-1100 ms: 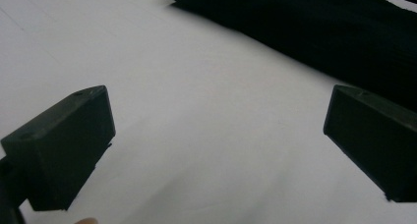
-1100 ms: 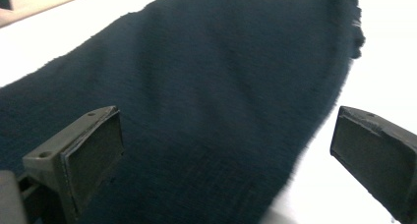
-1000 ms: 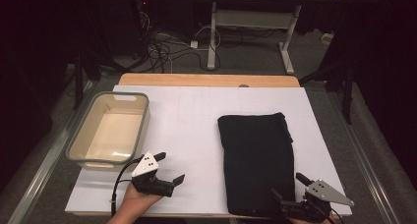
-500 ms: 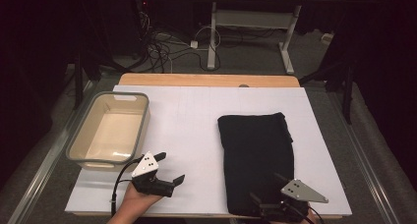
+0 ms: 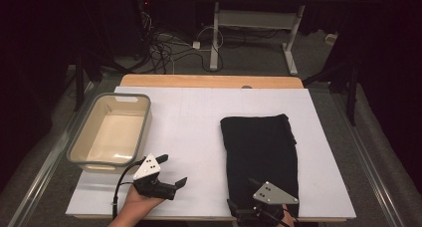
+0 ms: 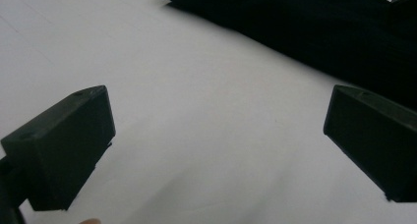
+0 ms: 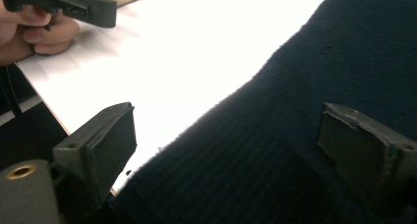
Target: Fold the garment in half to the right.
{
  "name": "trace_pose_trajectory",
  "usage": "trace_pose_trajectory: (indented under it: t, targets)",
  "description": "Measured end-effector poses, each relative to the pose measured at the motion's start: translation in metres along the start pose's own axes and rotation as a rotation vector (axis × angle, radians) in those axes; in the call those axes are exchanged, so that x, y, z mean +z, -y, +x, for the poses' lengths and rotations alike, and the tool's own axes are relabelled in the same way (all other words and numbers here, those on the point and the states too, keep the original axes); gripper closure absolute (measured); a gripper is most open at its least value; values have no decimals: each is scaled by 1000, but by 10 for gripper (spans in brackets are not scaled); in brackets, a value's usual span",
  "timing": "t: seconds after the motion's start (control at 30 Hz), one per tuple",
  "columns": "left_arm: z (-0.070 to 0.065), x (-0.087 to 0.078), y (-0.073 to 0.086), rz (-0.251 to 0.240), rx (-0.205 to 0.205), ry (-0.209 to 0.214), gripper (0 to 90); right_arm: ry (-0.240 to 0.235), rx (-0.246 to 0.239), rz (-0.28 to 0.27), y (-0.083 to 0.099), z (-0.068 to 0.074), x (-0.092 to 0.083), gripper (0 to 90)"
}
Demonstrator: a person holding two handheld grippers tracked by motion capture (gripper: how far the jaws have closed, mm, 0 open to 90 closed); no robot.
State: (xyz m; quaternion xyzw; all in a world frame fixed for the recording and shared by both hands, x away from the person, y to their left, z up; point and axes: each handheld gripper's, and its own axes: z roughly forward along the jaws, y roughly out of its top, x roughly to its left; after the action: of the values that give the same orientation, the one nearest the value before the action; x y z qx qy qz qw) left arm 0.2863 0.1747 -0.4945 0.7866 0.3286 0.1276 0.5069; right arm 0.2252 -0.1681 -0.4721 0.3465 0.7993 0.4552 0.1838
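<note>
Your right gripper [image 5: 242,199] sits at the near end of the folded black cloth [image 5: 261,145] — jaws apart, just been closing, near edge between them, pads not pressing. The cloth's long axis runs away from you. Your left gripper [image 5: 171,172] — also apart — rests on bare white tabletop [image 5: 194,122].

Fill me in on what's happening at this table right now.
A person works at a white table with a gripper in each hand. The right gripper is at the near edge of a folded black cloth; its jaws have just been closing a little but stand apart, the cloth's edge between them and not yet pinched. The left gripper waits open over bare table, beside a bin with nothing in it.
</note>
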Motion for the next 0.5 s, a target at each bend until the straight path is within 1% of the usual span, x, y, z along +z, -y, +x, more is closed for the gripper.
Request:
trace_pose_trajectory:
  t: [0.1, 0.2, 0.37, 0.5]
  targets:
    - [0, 0, 0, 0, 0, 1, 0, -1, -9, 20, -2, 5, 5, 130]
    - [0, 0, 0, 0, 1, 1, 0, -1, -15, 44, -2, 7, 7, 186]
    - [0, 0, 0, -2, 0, 1, 0, 9, -29, 70, 2, 10, 3, 307]
    - [0, 0, 0, -1, -1, 1, 0, 14, -42, 85, 5, 13, -2, 356]
